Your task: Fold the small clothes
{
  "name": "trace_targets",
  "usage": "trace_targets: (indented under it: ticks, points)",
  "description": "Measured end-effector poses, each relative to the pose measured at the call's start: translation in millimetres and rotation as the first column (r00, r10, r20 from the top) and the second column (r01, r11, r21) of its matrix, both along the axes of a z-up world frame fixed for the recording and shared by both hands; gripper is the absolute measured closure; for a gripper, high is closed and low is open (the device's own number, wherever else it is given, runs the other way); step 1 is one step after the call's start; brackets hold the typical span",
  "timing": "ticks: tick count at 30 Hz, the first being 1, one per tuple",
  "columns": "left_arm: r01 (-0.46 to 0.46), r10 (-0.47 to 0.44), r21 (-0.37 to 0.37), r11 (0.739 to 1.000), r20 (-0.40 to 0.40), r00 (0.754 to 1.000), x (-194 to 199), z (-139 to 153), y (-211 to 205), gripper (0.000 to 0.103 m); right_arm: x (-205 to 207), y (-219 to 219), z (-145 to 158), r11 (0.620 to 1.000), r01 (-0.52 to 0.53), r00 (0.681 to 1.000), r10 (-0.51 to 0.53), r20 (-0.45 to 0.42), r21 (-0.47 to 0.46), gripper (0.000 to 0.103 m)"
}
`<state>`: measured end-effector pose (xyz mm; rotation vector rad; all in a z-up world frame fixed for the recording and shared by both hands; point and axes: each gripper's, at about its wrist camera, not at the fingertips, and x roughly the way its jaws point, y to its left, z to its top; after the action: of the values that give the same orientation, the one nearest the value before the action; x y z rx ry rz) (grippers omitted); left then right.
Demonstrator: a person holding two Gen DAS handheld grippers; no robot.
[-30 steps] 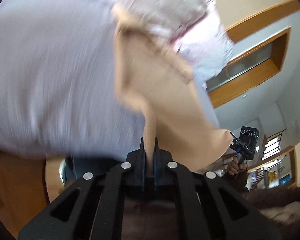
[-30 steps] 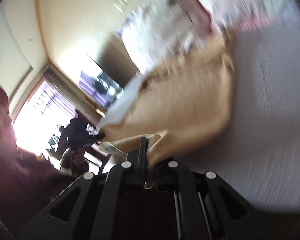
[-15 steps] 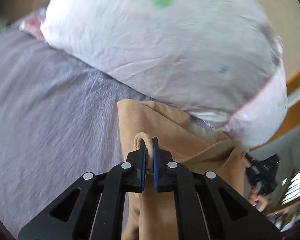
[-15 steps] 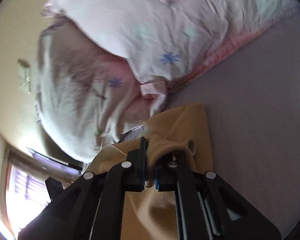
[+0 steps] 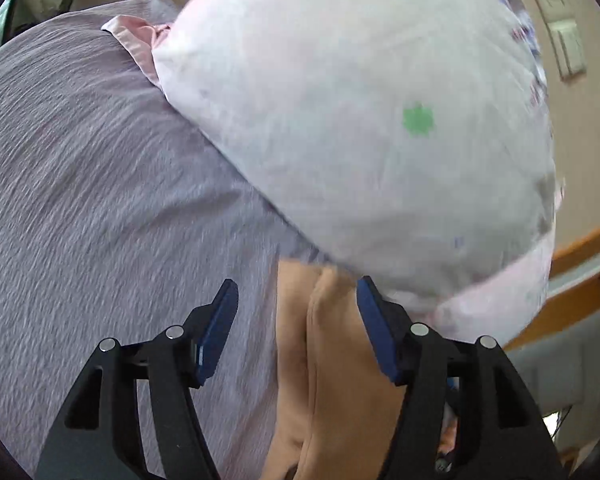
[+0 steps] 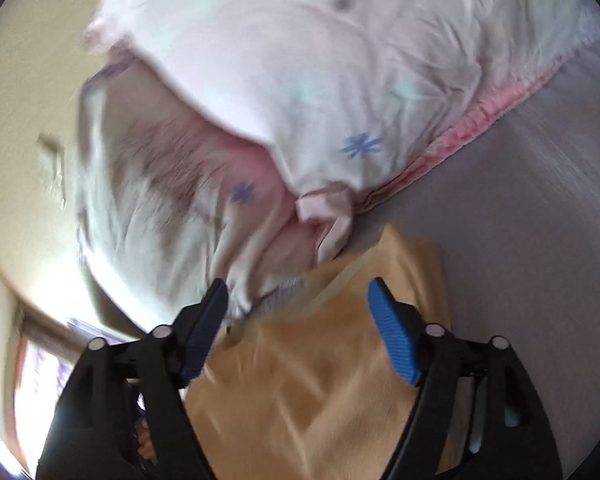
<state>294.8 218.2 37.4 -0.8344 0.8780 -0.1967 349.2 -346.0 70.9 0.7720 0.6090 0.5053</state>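
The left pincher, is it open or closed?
Open: the left gripper has both fingers wide apart over the tan garment, gripping nothing.

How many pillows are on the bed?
1 that I can see: a white pillow with small coloured prints, at the bed's far end just beyond the tan garment. Others may lie out of view.

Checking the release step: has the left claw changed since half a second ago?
Yes. The left claw has opened and let go of the tan garment, which lies on the lilac sheet beside the pillow.
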Motion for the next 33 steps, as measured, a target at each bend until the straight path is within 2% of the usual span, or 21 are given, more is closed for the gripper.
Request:
trace_targets:
  ticks: [2, 3, 5, 6, 8, 10, 11, 13, 15, 17, 18, 19, 20, 23, 24, 26, 29, 32, 33]
  points:
    - [0.067, -0.067, 0.025, 0.997, -0.015, 0.998, -13.0, -3.3, -12.5, 0.041, -7.5, 2.2, -1.6, 0.998, -0.052, 0.999, 0.052, 0.012, 0.032, 0.025]
    - [0.105, -0.104, 0.030, 0.994, -0.024, 0.994, -18.3, -6.5, -20.8, 0.041, -10.2, 2.5, -5.5, 0.996, -0.073, 0.997, 0.072, 0.010, 0.050, 0.021]
    - [0.152, -0.151, 0.026, 0.988, -0.041, 0.988, -19.7, -13.6, -33.9, 0.041, 0.4, 9.6, -22.2, 0.996, -0.088, 0.993, 0.089, -0.082, 0.016, 0.019]
    - [0.175, -0.174, 0.021, 0.984, -0.050, 0.983, -20.6, -16.9, -40.8, 0.041, 4.9, 11.7, -28.3, 0.997, -0.072, 0.990, 0.068, -0.125, -0.032, 0.031]
    - [0.198, -0.195, 0.033, 0.980, -0.067, 0.979, -17.8, -19.7, -55.0, 0.041, 2.8, 10.9, -19.7, 0.993, 0.001, 0.995, -0.013, -0.102, -0.115, 0.045]
    - [0.213, -0.210, 0.040, 0.976, -0.067, 0.975, -17.6, -20.1, -62.7, 0.041, -11.2, 10.0, -4.6, 0.993, 0.032, 0.999, -0.034, -0.016, -0.116, 0.034]
    - [0.221, -0.218, 0.045, 0.974, -0.065, 0.974, -18.5, -19.9, -65.9, 0.041, -13.4, 10.5, 2.5, 0.994, 0.008, 1.000, -0.005, 0.023, -0.113, 0.024]
    - [0.236, -0.233, 0.070, 0.969, -0.055, 0.971, -17.0, -18.2, -74.1, 0.041, -18.2, 20.1, 8.7, 0.984, -0.077, 0.995, 0.086, 0.050, -0.159, 0.022]
    - [0.239, -0.234, 0.099, 0.966, -0.062, 0.970, -10.0, -20.2, -85.8, 0.040, -13.2, 37.8, 9.7, 0.966, -0.171, 0.984, 0.179, 0.026, -0.195, 0.022]
    - [0.239, -0.232, 0.103, 0.965, -0.078, 0.970, -2.9, -21.5, -86.4, 0.040, 0.3, 63.9, -1.0, 0.927, -0.331, 0.944, 0.328, -0.045, -0.177, 0.022]
    - [0.238, -0.229, 0.111, 0.965, -0.089, 0.969, -2.0, -24.3, -87.3, 0.040, 0.1, 68.5, -4.8, 0.916, -0.357, 0.934, 0.349, -0.075, -0.183, 0.022]
    - [0.236, -0.228, 0.119, 0.964, -0.080, 0.970, -1.8, -24.9, -88.8, 0.040, 9.5, 75.1, -8.5, 0.913, -0.337, 0.941, 0.317, -0.116, -0.232, 0.022]
    - [0.237, -0.228, 0.125, 0.963, -0.080, 0.970, -1.1, -24.9, -91.0, 0.040, 19.3, 75.6, -8.8, 0.919, -0.293, 0.955, 0.269, -0.127, -0.264, 0.028]
    - [0.233, -0.224, 0.137, 0.963, -0.083, 0.971, 5.6, -25.2, -105.9, 0.040, 51.5, 56.9, -2.0, 0.961, -0.165, 0.981, 0.137, -0.135, -0.222, 0.032]
    - [0.236, -0.227, 0.140, 0.962, -0.079, 0.971, 5.1, -25.1, -106.4, 0.040, 59.8, 46.3, 2.4, 0.966, -0.080, 0.990, 0.048, -0.134, -0.246, 0.033]
    - [0.237, -0.228, 0.136, 0.962, -0.079, 0.970, 2.8, -25.4, -102.5, 0.040, 59.9, 34.4, 9.7, 0.950, 0.017, 0.989, -0.061, -0.133, -0.312, 0.033]
    - [0.241, -0.233, 0.119, 0.963, -0.081, 0.969, 0.4, -25.4, -96.9, 0.040, 33.4, 26.7, 14.5, 0.970, -0.022, 0.997, 0.005, -0.071, -0.241, 0.021]
    - [0.238, -0.230, 0.111, 0.965, -0.080, 0.970, 0.1, -24.3, -94.6, 0.040, -0.3, 25.3, 19.4, 0.964, -0.062, 0.998, 0.060, -0.015, -0.260, 0.016]
    - [0.237, -0.229, 0.105, 0.966, -0.081, 0.970, 0.8, -24.8, -95.5, 0.051, -9.4, 20.0, 20.1, 0.964, -0.071, 0.997, 0.072, -0.006, -0.257, 0.014]
